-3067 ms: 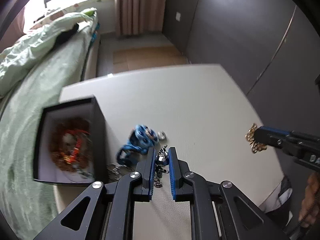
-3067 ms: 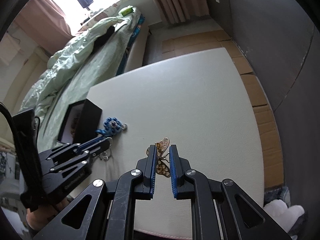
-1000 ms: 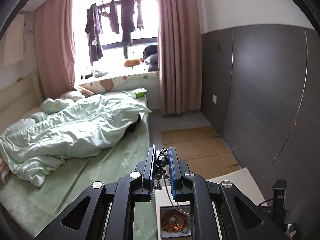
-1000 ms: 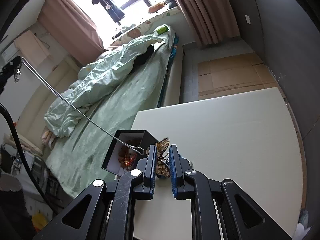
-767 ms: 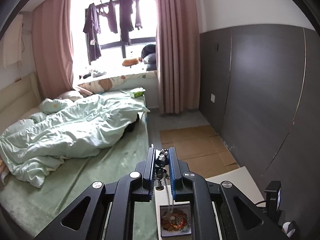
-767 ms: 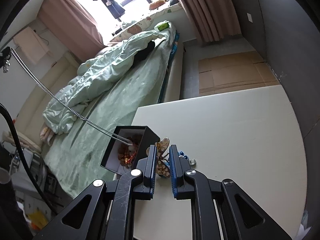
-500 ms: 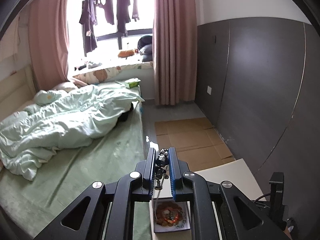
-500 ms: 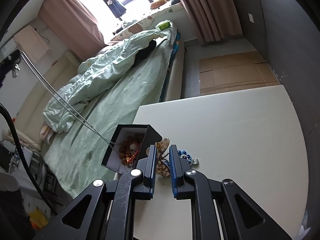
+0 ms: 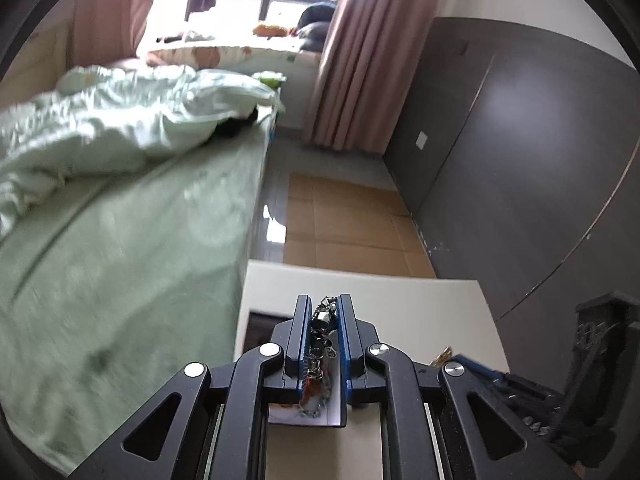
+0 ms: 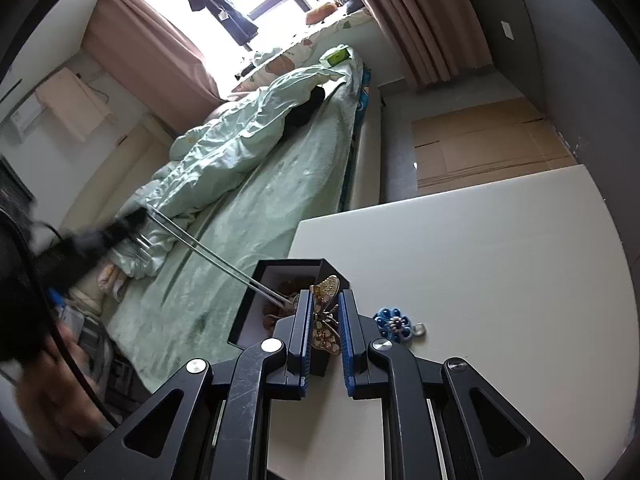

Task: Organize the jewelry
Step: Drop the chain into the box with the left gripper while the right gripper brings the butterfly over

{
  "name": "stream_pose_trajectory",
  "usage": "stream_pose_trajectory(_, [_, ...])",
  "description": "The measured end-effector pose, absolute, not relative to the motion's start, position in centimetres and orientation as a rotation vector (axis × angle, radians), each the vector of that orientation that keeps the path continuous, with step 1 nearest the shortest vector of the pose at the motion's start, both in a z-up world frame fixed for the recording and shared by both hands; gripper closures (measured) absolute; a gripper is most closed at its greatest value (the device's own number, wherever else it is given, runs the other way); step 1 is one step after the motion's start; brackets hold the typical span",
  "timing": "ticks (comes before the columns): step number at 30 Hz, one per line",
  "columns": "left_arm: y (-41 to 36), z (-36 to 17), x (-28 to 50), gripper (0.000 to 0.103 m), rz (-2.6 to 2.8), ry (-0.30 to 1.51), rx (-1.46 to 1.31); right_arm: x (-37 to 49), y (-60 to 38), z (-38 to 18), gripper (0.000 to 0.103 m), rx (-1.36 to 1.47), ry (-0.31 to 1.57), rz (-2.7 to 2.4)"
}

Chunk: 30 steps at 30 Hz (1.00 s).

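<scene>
Behind your jaws spreads a bedroom: a green-covered bed (image 10: 256,216) with a rumpled quilt, pink curtains (image 9: 352,60), and a white table (image 10: 480,264) beneath both tools. Your left gripper (image 9: 323,320) is clenched on a silver chain (image 9: 320,344), which hangs from between its jaws down into the black jewelry box (image 10: 288,270) directly below them; in the right wrist view that chain runs taut as a long slanted line into the box. Your right gripper (image 10: 323,320) is clamped on a gold butterfly brooch (image 10: 326,312), held just in front of the box. Right of those jaws, a blue beaded ornament (image 10: 394,326) lies on the table.
</scene>
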<state>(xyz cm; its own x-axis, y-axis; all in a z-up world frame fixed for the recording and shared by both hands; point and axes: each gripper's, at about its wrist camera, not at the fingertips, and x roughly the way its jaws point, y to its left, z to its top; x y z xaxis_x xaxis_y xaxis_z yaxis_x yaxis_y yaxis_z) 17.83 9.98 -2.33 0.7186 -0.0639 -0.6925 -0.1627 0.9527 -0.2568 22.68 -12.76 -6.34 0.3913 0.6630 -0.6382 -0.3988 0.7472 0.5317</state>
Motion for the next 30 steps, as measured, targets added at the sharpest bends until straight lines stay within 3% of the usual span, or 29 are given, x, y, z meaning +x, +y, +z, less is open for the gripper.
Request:
stream_pose_trajectory(6, [11.4, -6.8, 18.7, 0.089, 0.046, 0.860, -0.416, 22.5, -11.8, -6.6, 0.089, 0.341, 0.943, 0.715])
stream_pose_trajectory(10, [12.6, -6.9, 18.3, 0.088, 0.031, 0.867, -0.461, 22.2, -10.8, -7.0, 0.089, 0.354, 0.934, 0.738])
stream_pose_trajectory(12, [13.2, -6.4, 17.8, 0.076, 0.053, 0.848, -0.462, 22.2, -10.1, -7.2, 0.089, 0.356, 0.928, 0.751])
stream_pose_trajectory(14, [13.6, -6.1, 17.3, 0.045, 0.042, 0.824, -0.480, 22.2, -9.2, -7.4, 0.089, 0.355, 0.926, 0.766])
stream_pose_trajectory(15, [13.8, -5.9, 17.0, 0.042, 0.039, 0.806, -0.485, 22.3, -8.9, -7.6, 0.089, 0.356, 0.926, 0.772])
stream_pose_trajectory(27, [16.7, -5.2, 15.2, 0.042, 0.103, 0.763, -0.553, 23.0, -3.7, -8.8, 0.088, 0.349, 0.927, 0.800])
stream_pose_trajectory(28, [16.7, -5.2, 15.2, 0.041, 0.105, 0.764, -0.558, 22.9, -3.5, -8.9, 0.079, 0.338, 0.935, 0.799])
stream_pose_trajectory(29, [16.7, -5.3, 15.2, 0.039, 0.106, 0.765, -0.558, 22.9, -3.4, -9.0, 0.056, 0.331, 0.948, 0.797])
stream_pose_trajectory(30, [16.5, -5.3, 15.3, 0.037, 0.106, 0.767, -0.552, 22.8, -3.4, -9.0, 0.047, 0.323, 0.949, 0.786])
